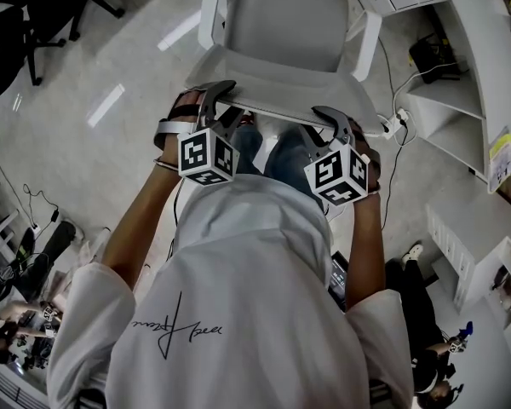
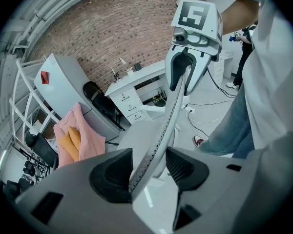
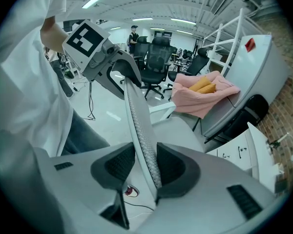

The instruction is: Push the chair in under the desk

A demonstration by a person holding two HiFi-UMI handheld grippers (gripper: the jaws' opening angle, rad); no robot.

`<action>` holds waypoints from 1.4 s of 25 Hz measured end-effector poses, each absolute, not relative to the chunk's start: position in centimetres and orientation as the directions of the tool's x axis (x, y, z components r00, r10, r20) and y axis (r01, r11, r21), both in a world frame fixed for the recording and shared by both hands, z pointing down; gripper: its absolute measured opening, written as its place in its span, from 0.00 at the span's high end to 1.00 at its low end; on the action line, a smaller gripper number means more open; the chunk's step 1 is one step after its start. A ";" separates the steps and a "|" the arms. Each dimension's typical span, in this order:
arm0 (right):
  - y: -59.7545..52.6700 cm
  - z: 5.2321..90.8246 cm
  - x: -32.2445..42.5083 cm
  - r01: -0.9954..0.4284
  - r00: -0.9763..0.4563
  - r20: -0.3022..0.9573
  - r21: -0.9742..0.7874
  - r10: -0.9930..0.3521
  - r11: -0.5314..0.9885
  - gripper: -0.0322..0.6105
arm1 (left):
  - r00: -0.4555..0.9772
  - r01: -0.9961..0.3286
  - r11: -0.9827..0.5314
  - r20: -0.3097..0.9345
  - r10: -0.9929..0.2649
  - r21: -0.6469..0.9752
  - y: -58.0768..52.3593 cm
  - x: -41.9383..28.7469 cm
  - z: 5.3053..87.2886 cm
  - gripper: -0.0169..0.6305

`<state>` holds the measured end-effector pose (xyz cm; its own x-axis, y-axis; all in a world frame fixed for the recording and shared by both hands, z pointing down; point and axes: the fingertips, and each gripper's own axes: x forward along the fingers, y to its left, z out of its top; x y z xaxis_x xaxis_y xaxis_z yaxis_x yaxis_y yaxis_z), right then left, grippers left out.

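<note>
Straddling the chair's mesh backrest rim [image 2: 172,112], the left gripper [image 2: 149,167] has its jaws apart. The rim leans on one pad, and a thin gap shows beside the other. The right gripper [image 3: 146,165] is closed on the same rim [image 3: 136,113], with both pads against the mesh.

In the head view the two grippers sit side by side on the top edge of the backrest [image 1: 281,109], the left gripper [image 1: 220,100] toward one end and the right gripper [image 1: 336,124] toward the other. Both point steeply down. The person stands directly behind them in a white shirt [image 1: 238,262].

The chair [image 1: 281,15] is pale grey and stands on the floor with its seat facing away from the person. It is out in the open beside the white desk [image 1: 481,49] at the right, not under it. A power strip [image 1: 393,124] and its cables lie on the floor between the chair and the desk. A pink cloth [image 3: 205,96] is draped over a slanted panel farther off.
</note>
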<state>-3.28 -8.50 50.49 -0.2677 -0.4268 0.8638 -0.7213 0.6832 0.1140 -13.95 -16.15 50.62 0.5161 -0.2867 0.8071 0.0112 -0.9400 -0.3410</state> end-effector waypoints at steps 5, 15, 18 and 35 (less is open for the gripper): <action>-8.1 50.4 -2.5 -0.739 -0.255 0.864 0.115 -0.434 0.663 0.71 | 0.526 0.038 -0.939 0.806 -0.272 -0.342 -16.0 -13.0 50.6 0.65; -6.9 50.6 -0.8 -0.773 -0.228 0.862 0.122 -0.453 0.622 0.71 | 0.544 0.095 -0.931 0.801 -0.249 -0.353 -15.3 -10.8 50.8 0.65; -6.6 50.5 -0.3 -0.783 -0.225 0.863 0.116 -0.452 0.612 0.71 | 0.548 0.113 -0.929 0.802 -0.239 -0.354 -15.2 -10.2 50.7 0.65; -3.9 50.3 2.1 -0.830 -0.162 0.854 0.153 -0.494 0.536 0.71 | 0.563 0.203 -0.911 0.804 -0.192 -0.360 -13.6 -6.9 50.7 0.65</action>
